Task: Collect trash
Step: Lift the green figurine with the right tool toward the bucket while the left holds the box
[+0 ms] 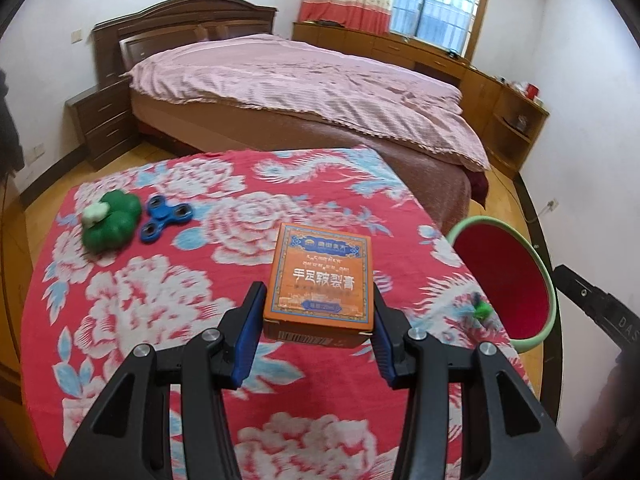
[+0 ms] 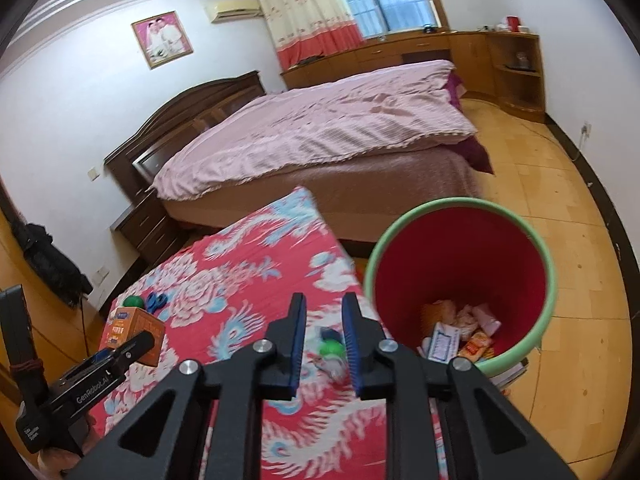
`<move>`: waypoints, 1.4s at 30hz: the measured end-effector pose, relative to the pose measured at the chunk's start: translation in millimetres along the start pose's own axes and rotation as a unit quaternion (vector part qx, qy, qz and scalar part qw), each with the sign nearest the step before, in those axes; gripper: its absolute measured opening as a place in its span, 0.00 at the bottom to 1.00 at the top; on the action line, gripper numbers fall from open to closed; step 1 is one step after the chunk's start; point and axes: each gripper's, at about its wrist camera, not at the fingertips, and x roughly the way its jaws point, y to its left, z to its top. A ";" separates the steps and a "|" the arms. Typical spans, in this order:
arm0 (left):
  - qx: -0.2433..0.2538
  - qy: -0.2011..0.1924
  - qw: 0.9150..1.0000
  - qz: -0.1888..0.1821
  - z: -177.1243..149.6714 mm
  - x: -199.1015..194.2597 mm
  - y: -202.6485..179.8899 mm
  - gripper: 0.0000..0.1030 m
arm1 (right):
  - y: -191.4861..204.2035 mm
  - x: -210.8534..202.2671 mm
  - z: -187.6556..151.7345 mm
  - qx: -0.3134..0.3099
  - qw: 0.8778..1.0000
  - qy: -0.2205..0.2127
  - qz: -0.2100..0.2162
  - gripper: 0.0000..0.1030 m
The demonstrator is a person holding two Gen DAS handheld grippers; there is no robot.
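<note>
My left claw point(image 1: 318, 322) is black with blue ribbed pads, and the box point(image 1: 320, 280) between them is orange with a blue patterned border and dark lettering. The desk point(image 1: 168, 320) wears a red cloth covered in white peonies and pale blue leaves and phoenix shapes. On it I see a green toy point(image 1: 110, 222) with a white knob, and a blue fidget spinner point(image 1: 164, 218). The bin point(image 2: 460, 264) is red inside with a mint-green rim, holding white and orange wrappers. My right claw point(image 2: 323, 338) is black and blue too, over a blurred green and white scrap point(image 2: 332, 350). The bed point(image 1: 304, 92) carries a pink striped cover against a dark brown headboard.
</note>
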 end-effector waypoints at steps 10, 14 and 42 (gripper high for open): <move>0.025 0.021 0.999 -0.015 -3.7 17.7 -31.1 0.48 | -34.4 13.5 -5.2 0.022 1.000 0.017 -0.009 0.21; 0.022 0.027 0.999 -0.013 -5.7 21.6 -30.1 0.48 | -33.3 20.5 -9.6 0.018 0.999 0.028 -0.008 0.35; -0.015 0.045 0.999 -0.006 -15.5 35.4 0.1 0.48 | 12.8 87.0 -35.7 -0.088 0.990 0.097 -0.055 0.64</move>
